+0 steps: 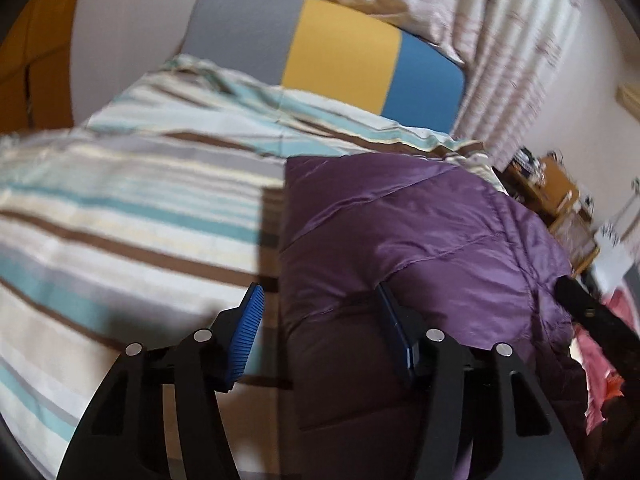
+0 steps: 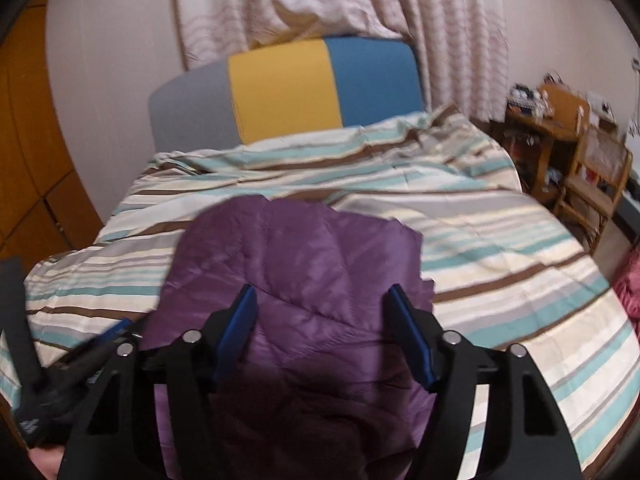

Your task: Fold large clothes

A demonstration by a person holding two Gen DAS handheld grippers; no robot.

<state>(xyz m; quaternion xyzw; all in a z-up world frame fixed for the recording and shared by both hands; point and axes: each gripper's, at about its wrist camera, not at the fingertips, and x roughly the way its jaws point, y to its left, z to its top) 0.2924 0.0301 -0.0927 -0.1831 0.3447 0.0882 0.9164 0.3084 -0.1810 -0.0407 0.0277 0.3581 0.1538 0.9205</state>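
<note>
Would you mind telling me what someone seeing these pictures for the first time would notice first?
Most striking is the shiny purple quilted garment lying on the striped bedcover, right in front of both grippers. Behind it stands a headboard in grey, yellow and blue blocks, before pale patterned curtains. The blue-padded right gripper hovers open over the purple fabric.

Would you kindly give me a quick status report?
Left gripper open, right gripper open, neither gripping. Purple quilted garment lying on striped bed cover. Nothing in the way.
</note>
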